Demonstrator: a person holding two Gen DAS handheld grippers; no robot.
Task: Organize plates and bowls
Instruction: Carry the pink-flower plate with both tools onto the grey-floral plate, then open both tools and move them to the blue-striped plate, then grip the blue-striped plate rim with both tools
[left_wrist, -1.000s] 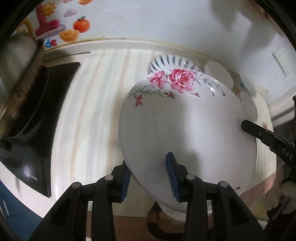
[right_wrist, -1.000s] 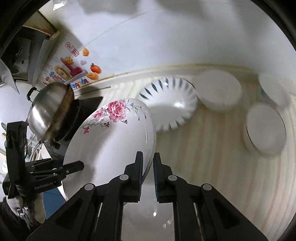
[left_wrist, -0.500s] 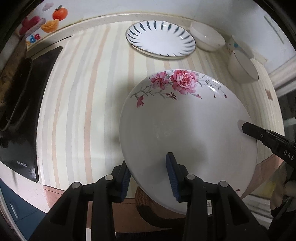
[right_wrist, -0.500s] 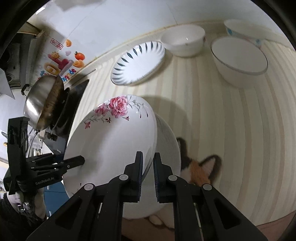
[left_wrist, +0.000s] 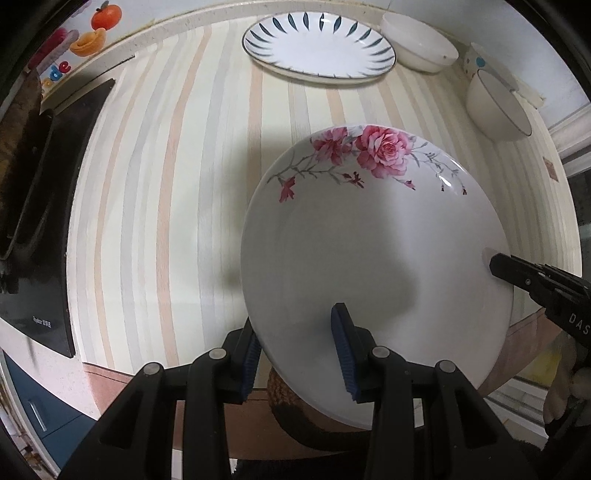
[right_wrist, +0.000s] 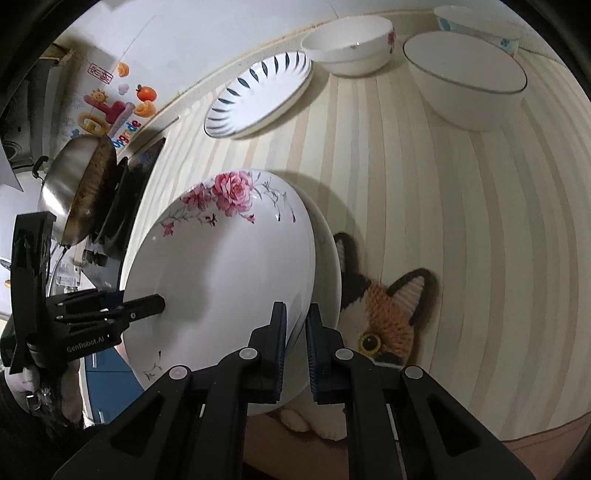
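Observation:
A white plate with pink roses (left_wrist: 369, 258) (right_wrist: 221, 273) is held tilted above the striped counter (left_wrist: 166, 184). My left gripper (left_wrist: 295, 350) is shut on its near rim. My right gripper (right_wrist: 295, 332) is shut on its opposite rim and shows in the left wrist view (left_wrist: 517, 273) at the plate's right edge. The left gripper shows in the right wrist view (right_wrist: 140, 306). A blue-leaf plate (left_wrist: 317, 48) (right_wrist: 258, 96) lies at the back of the counter. A white bowl (left_wrist: 417, 48) (right_wrist: 351, 44) stands beside it, and a larger rimmed bowl (left_wrist: 498, 107) (right_wrist: 465, 88) further right.
A black hob (left_wrist: 44, 206) with a steel pan (right_wrist: 74, 184) lies at the left. A knitted cat mat (right_wrist: 388, 314) lies under the held plate near the counter's front edge. A small patterned cup (right_wrist: 476, 22) stands by the back wall (right_wrist: 221, 33).
Both grippers have tipped downward and pulled back with the rose plate. The counter, back dishes and cat mat have come into view, and the plate now sits lower, over the front edge.

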